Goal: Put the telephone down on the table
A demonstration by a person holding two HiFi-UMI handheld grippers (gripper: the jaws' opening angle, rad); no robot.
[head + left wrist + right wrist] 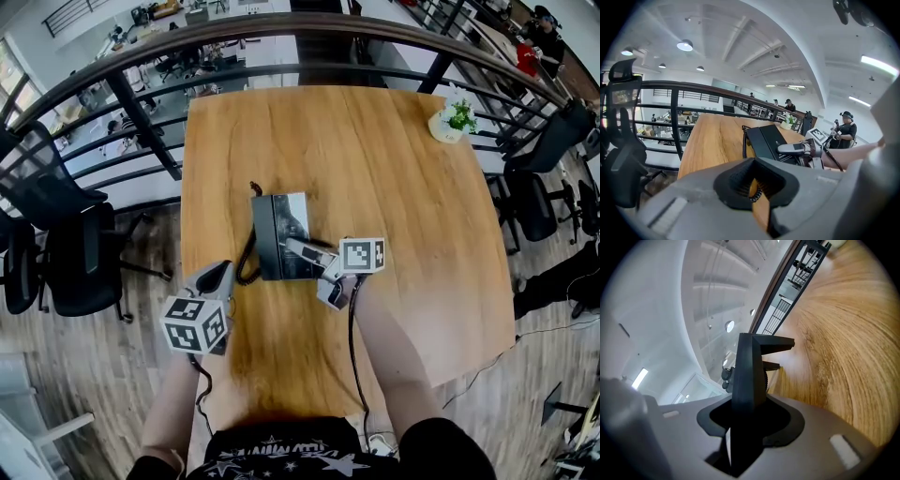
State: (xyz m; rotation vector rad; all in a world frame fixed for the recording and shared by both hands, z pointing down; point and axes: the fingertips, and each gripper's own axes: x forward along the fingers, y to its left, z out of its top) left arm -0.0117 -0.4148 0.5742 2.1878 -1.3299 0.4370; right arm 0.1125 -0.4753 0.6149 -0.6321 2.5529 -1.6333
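Observation:
A black telephone base (277, 223) lies on the wooden table (394, 187), with its coiled cord (246, 266) looping off its left side. My right gripper (326, 266) is shut on the handset (304, 250) and holds it slanted just over the base's near right corner. In the right gripper view the handset (750, 371) stands as a dark bar between the jaws. The left gripper view shows the handset (792, 149) above the base (766, 140). My left gripper (225, 271) rests left of the base. Its jaws are close together, and a bit of cord (757, 194) shows in the slit.
A small potted plant (452, 120) stands at the table's far right corner. A dark railing (141, 112) curves behind the table. Black office chairs (56, 244) stand to the left and others (544, 178) to the right. People stand in the distance (846, 126).

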